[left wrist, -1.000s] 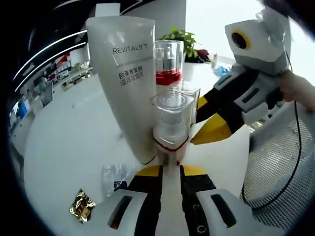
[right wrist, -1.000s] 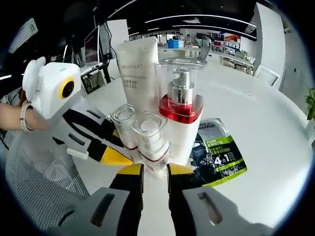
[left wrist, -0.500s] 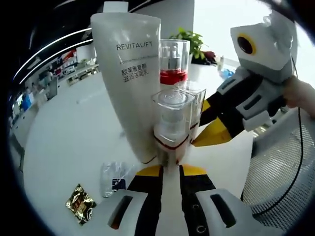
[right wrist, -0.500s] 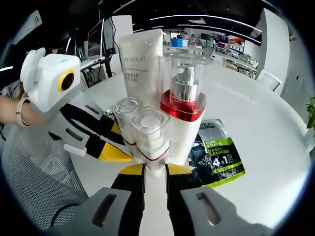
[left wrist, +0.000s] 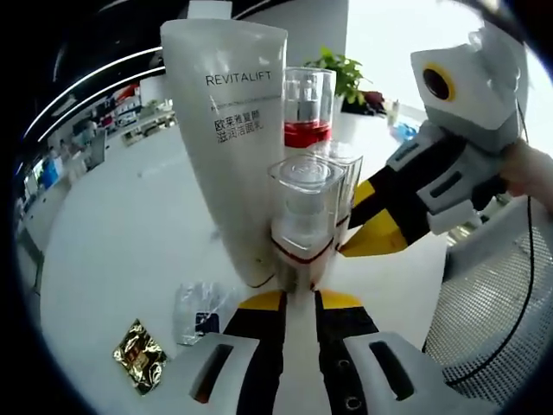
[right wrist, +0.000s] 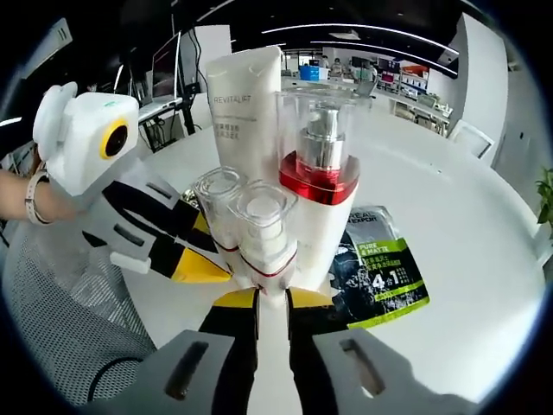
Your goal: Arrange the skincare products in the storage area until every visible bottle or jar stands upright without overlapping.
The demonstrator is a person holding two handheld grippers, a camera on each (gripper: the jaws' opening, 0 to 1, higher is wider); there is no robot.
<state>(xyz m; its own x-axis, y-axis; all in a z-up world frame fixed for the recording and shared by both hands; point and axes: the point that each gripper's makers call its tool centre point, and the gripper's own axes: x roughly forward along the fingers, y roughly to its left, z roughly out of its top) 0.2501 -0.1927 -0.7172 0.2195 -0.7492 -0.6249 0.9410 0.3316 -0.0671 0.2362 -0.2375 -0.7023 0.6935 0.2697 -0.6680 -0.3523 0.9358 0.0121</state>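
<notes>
The place looks like a large open office or showroom. In the right gripper view, long light strips [right wrist: 346, 31] run across a dark ceiling at 12 o'clock, and under them rows of desks [right wrist: 406, 91] with boxes stand far back at 1 o'clock. A monitor [right wrist: 162, 79] on a stand is at 10 o'clock. The products stand on a wide white round table [right wrist: 458, 216]. In the left gripper view, a green plant [left wrist: 341, 73] is at 1 o'clock before a bright window, and more desks or shelves [left wrist: 121, 112] are at 10 o'clock.
</notes>
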